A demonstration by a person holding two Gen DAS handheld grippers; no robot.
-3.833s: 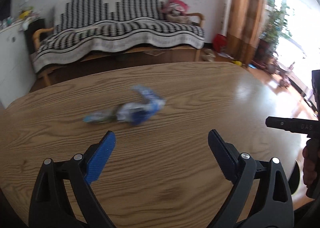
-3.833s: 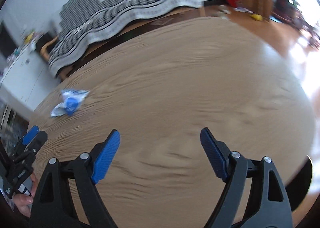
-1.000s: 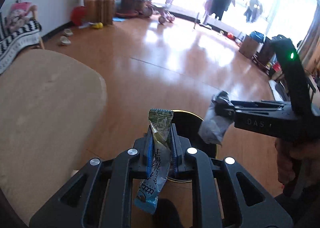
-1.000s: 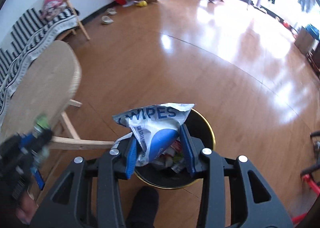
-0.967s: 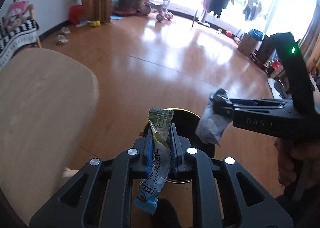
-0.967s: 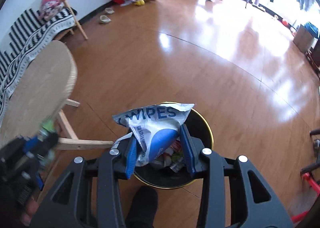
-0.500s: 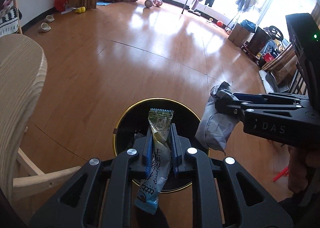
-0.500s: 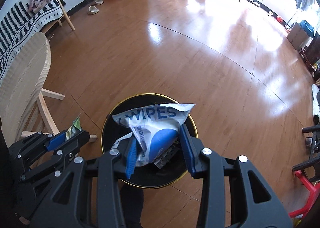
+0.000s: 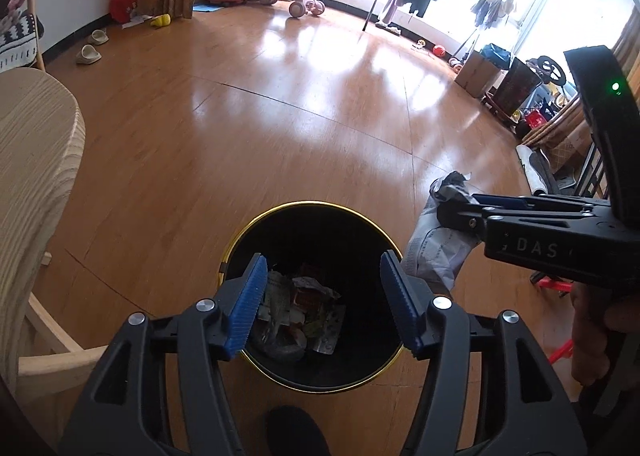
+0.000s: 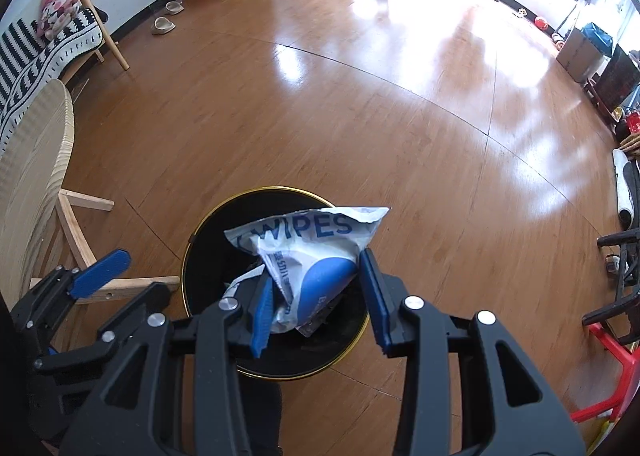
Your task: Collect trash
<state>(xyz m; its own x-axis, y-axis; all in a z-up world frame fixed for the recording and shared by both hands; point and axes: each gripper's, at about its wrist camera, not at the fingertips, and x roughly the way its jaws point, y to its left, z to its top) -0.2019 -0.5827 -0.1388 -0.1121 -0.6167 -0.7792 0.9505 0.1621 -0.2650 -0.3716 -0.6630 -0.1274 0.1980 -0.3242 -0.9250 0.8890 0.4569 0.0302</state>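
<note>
A black trash bin with a gold rim (image 9: 312, 205) stands on the wooden floor; it also shows in the right wrist view (image 10: 200, 232). Several wrappers (image 9: 300, 308) lie inside it. My left gripper (image 9: 322, 300) is open and empty right above the bin. My right gripper (image 10: 316, 296) is over the bin with its jaws parting around a white and blue wipes packet (image 10: 308, 252), which still sits between them. In the left wrist view the packet (image 9: 436, 252) hangs from the right gripper beside the bin's right rim.
A light wooden table (image 9: 32, 160) with its legs stands to the left of the bin. A striped sofa (image 10: 36, 48) lies far left. Red stool legs (image 10: 600, 376), boxes and toys line the right and far sides of the floor.
My left gripper has opened and the green snack wrapper has dropped from it into the bin. My right gripper's jaws have widened around the wipes packet.
</note>
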